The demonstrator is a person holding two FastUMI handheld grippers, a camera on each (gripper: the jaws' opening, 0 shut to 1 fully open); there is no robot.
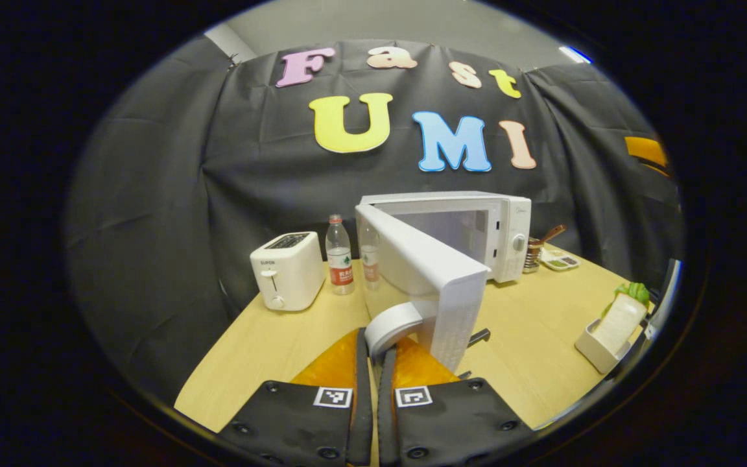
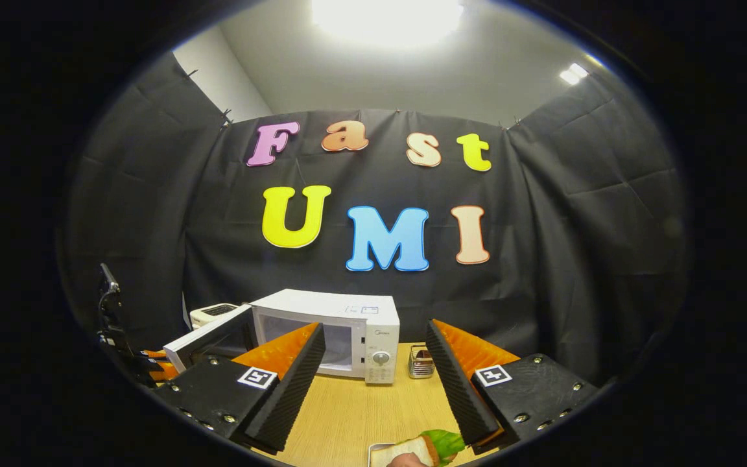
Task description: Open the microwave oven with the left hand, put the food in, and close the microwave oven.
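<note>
**Microwave door half open, left gripper at handle, food still on table**

Left gripper [image 1: 375, 353], left gripper view: fingers nearly together, pinching the round white handle knob [image 1: 391, 326] of the microwave door [image 1: 441, 285]. Knob sits right at the fingertips; whether both pads really press it is hard to tell, since the tips are partly hidden behind the knob. Door swung out toward the camera, its edge facing us, blocking much of the cavity. Microwave [image 1: 477, 230] stands at the back of the wooden table [image 1: 263, 350], control dial on its right panel.

Left of the microwave: two water bottles [image 1: 340, 256], the second half hidden behind the door, then a white toaster [image 1: 286, 270]. Right of the microwave: a small rack with utensils [image 1: 535, 250], too small to read, and a flat tray [image 1: 560, 261].

Food [image 1: 620, 318], a sandwich with green leaf, sits in a white holder at the table's right edge, partly cut off, well apart from the microwave.

Right gripper [image 2: 373, 383], right gripper view: fingers spread wide, nothing between them, above the table [image 2: 360, 408]. Sandwich [image 2: 422, 449] just below, cropped by the bottom edge. Microwave [image 2: 341, 324] ahead, door ajar [image 2: 211, 340]. Left gripper [image 2: 153, 366] shows faintly at far left, mostly dark.
</note>
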